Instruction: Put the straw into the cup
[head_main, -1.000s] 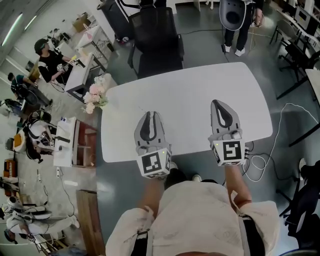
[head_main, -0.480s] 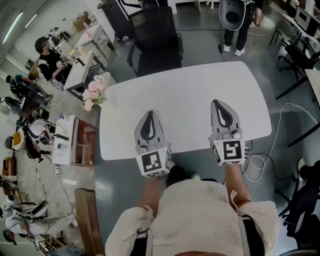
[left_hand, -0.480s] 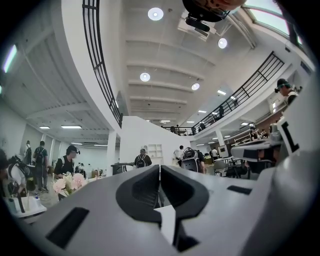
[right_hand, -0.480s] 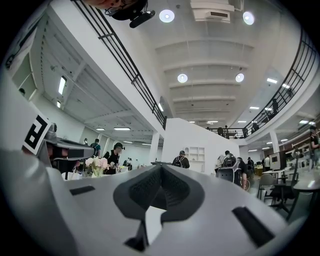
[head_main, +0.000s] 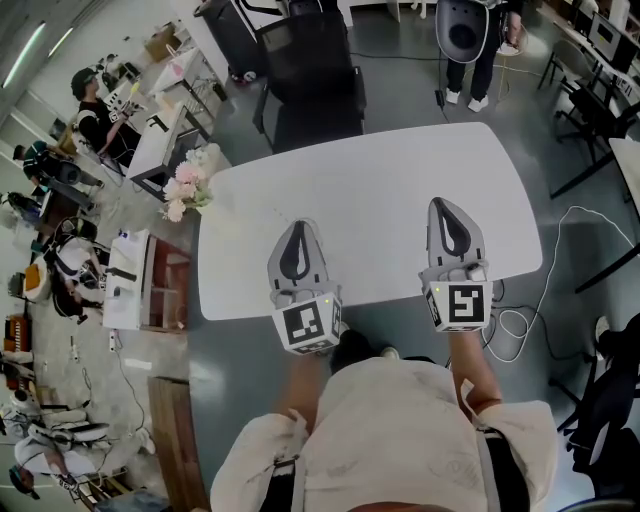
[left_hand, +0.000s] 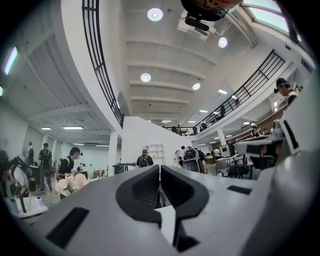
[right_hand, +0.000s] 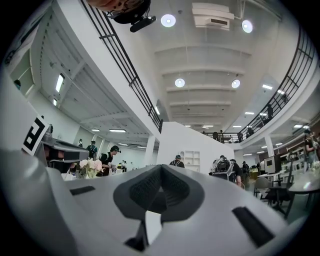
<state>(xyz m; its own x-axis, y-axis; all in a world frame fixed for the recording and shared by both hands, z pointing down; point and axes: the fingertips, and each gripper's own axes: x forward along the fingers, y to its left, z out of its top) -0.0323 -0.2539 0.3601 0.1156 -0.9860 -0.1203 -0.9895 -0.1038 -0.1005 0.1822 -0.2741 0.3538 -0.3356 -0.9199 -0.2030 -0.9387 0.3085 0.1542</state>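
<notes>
No straw and no cup show in any view. In the head view the white table (head_main: 370, 190) is bare apart from my two grippers. My left gripper (head_main: 298, 224) lies over the table's near edge, left of centre, jaws shut with nothing between them. My right gripper (head_main: 446, 202) lies over the near right part, also shut and holding nothing. The left gripper view shows the left gripper (left_hand: 160, 167) with its jaws pressed together, pointing across the tabletop into the hall. In the right gripper view the right gripper (right_hand: 160, 166) is likewise shut.
A black office chair (head_main: 315, 75) stands at the table's far side. Pink flowers (head_main: 188, 185) sit just off the table's left corner. A person (head_main: 470, 40) stands beyond the far right corner. Cables (head_main: 555, 275) lie on the floor to the right.
My right gripper has drifted slightly to the right. The left gripper has hardly moved, and both stay shut.
</notes>
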